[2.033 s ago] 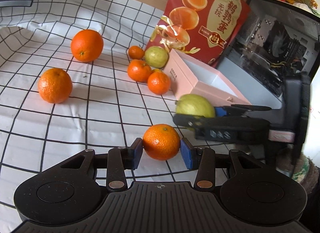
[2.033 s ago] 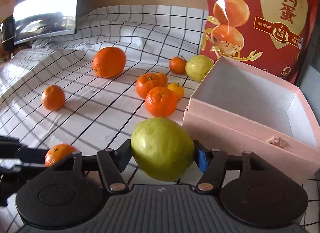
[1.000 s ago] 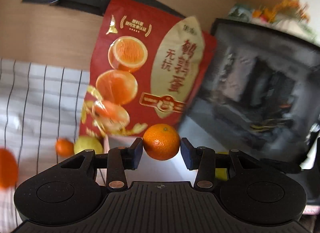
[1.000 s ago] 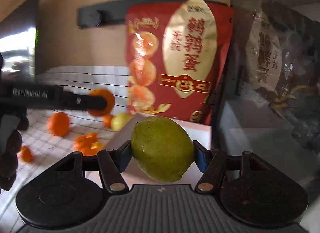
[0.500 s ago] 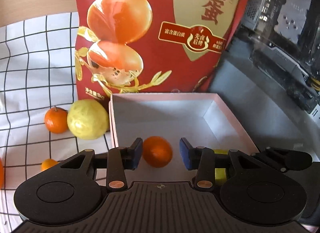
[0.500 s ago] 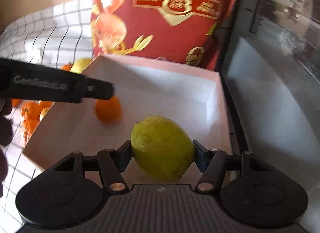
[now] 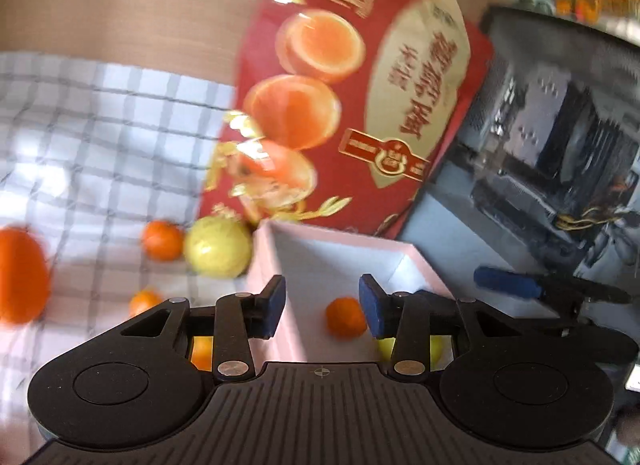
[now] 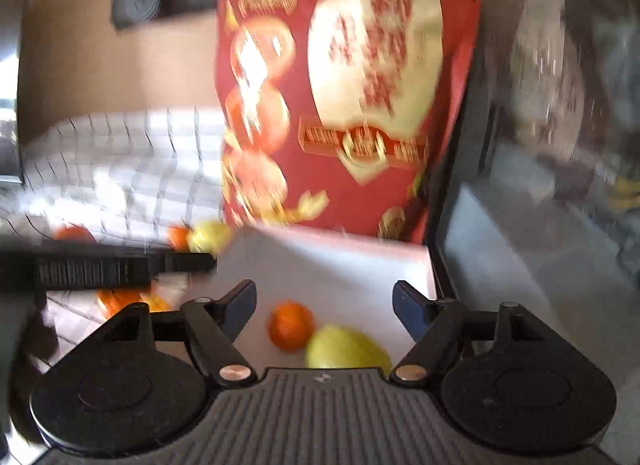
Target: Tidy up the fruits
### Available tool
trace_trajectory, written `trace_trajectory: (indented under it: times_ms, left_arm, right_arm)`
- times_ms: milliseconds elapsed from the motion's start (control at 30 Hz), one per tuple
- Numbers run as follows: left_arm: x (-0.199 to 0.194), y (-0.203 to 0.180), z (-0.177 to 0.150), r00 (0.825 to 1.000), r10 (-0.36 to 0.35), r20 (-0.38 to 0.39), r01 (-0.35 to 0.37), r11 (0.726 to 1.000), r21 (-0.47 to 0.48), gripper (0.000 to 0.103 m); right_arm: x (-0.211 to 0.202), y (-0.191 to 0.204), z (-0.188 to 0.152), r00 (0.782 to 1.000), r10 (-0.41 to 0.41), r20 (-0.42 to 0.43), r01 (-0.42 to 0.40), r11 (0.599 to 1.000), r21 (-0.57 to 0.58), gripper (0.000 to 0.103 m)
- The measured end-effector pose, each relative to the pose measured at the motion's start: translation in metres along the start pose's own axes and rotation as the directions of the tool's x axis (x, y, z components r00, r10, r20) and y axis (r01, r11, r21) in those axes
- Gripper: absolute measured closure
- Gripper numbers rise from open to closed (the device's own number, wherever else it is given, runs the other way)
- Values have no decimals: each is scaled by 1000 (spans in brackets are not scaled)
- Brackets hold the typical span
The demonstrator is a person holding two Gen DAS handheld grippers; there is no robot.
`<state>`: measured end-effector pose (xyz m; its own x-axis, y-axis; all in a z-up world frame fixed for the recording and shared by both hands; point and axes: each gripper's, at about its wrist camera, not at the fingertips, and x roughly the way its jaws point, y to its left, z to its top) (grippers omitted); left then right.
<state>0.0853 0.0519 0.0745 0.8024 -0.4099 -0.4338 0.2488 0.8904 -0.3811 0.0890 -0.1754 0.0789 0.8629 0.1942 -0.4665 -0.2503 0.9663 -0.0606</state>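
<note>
— Though blurred, looked out from the left wrist over the left gripper [image 7: 322, 301]: stood parted, blue pads clasping nothing.

— And beyond the pads?

— Pointed into the pink box [image 7: 340, 261], open-topped on the checked cloth [image 7: 100, 145]. On its white floor, lay a small orange [image 7: 346, 319], seen between the pads yet beyond them, untouched. Just to its right, half hidden behind the gripper's right finger, showed a yellow-green fruit [image 7: 438, 345], also in the box.

— Outside the box?

— Just left of the box wall, sat a second yellow-green fruit [image 7: 218, 251], with a loose orange [image 7: 162, 239] close beside it; could not tell whether touching. Farther left, cut off by the edge, lay a large orange [image 7: 20, 275]. Behind the box, leaned a red bag [image 7: 340, 105].

— From the right wrist?

— Looked over the right gripper [image 8: 324, 301]: was opening its jaws, with nothing between them. Hung above the same pink box [image 8: 340, 273]. Past the pads, lay the small orange [image 8: 290, 325] and the yellow-green fruit [image 8: 346, 349], touching, on the box floor. Across the left of the view, reached the left gripper's black finger, near the box's left wall.
</note>
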Motion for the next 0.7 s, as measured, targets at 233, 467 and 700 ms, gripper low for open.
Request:
trace_trajectory:
  times_ms: [233, 467, 700]
  left_arm:
    - [-125, 88, -27, 980, 142, 137, -129, 987, -100, 58]
    - [-227, 160, -78, 878, 424, 223, -326, 869, -371, 58]
    - [-247, 182, -95, 856, 477, 200, -351, 820, -453, 58]
  right_arm:
    - [-35, 51, -7, 993, 82, 83, -68, 986, -153, 19]
    - [-27, 111, -10, 937, 337, -93, -346, 932, -106, 19]
    - [-10, 213, -25, 859, 479, -184, -508, 842, -180, 19]
